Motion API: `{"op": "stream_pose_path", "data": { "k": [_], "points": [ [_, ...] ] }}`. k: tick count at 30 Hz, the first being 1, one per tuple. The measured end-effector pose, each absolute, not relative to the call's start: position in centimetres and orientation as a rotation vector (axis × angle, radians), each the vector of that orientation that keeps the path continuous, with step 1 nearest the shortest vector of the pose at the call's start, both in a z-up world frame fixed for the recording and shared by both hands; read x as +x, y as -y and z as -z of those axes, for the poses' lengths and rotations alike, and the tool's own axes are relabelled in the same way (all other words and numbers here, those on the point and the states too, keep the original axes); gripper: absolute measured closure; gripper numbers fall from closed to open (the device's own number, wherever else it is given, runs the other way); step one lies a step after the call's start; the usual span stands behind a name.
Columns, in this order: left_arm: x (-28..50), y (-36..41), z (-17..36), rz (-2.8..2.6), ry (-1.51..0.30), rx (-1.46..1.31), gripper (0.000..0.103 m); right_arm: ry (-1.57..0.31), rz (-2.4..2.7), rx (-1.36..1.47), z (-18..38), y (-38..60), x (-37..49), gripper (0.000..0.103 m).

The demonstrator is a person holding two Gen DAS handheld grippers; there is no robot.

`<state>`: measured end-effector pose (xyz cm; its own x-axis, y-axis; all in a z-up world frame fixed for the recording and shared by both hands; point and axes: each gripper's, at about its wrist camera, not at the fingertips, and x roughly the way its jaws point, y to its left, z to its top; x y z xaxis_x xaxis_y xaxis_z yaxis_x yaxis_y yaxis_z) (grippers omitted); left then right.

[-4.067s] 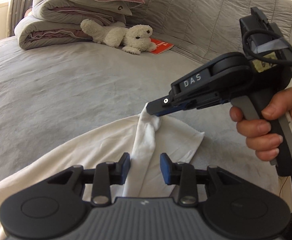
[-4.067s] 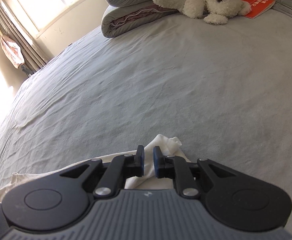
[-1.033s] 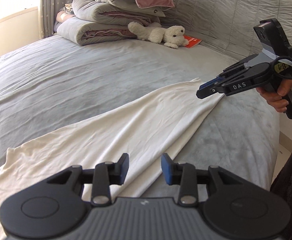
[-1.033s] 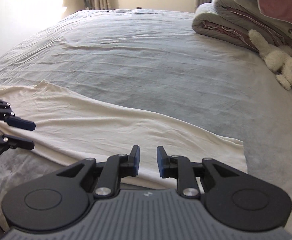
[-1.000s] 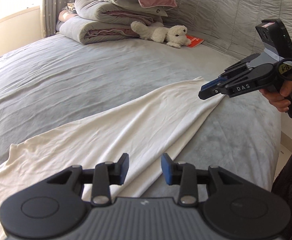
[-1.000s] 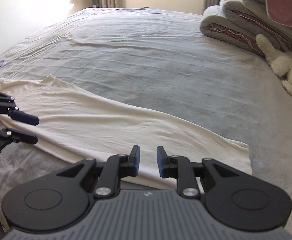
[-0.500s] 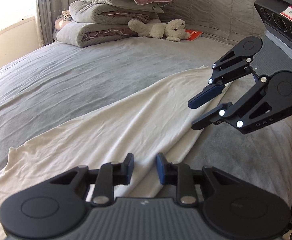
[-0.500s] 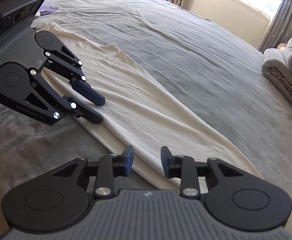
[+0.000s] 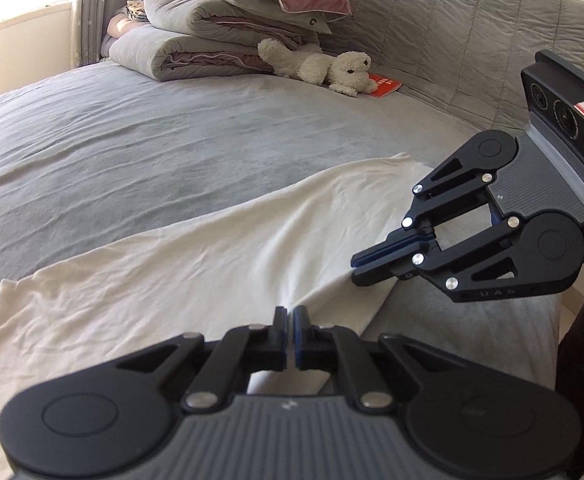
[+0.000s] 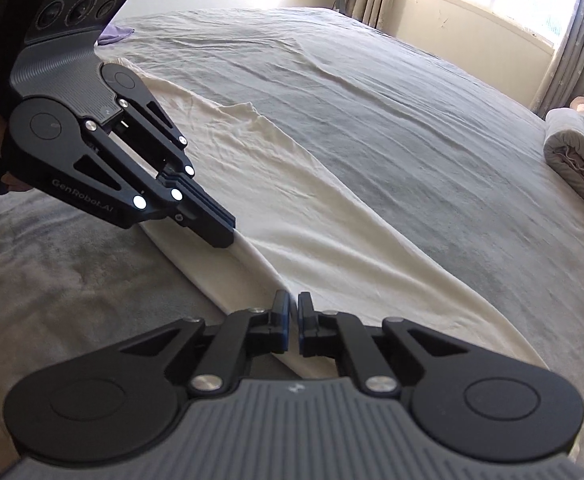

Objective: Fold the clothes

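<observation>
Cloth [image 9: 195,264]: cream, one long folded strip across grey bed [image 9: 171,152]. Left gripper [image 9: 290,314] and right gripper [image 10: 294,312] just closed, pinching its near edge (further folds remain).

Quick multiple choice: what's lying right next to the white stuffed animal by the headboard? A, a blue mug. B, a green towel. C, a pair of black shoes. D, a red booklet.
D: in the left wrist view the white stuffed animal lies at the foot of the grey quilted headboard, with a red booklet flat on the bed just beside its head.
</observation>
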<state>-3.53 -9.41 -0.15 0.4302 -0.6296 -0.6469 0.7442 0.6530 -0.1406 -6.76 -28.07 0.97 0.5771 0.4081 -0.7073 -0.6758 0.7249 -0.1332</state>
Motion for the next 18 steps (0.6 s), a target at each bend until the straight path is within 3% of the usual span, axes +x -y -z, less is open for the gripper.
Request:
{"op": "stream_pose_path", "data": {
  "k": [3,6,12,18],
  "points": [
    [-3.0,9.1,0.6,0.822,-0.724,0.165,0.100,-0.696,-0.622,-0.387,-0.9,28.1,-6.4,0.099],
    [-2.2,9.0,1.5,0.759,-0.725,0.147,0.092,-0.710,-0.556,-0.412,0.1,27.4,-5.5,0.096],
    [-1.8,8.8,1.7,0.745,-0.725,0.129,0.091,-0.678,-0.547,-0.384,-0.2,27.3,-5.2,0.095],
    [-1.6,8.7,1.7,0.743,-0.734,0.116,0.091,-0.647,-0.659,-0.406,-0.8,25.7,-6.4,0.087]
  ]
}}
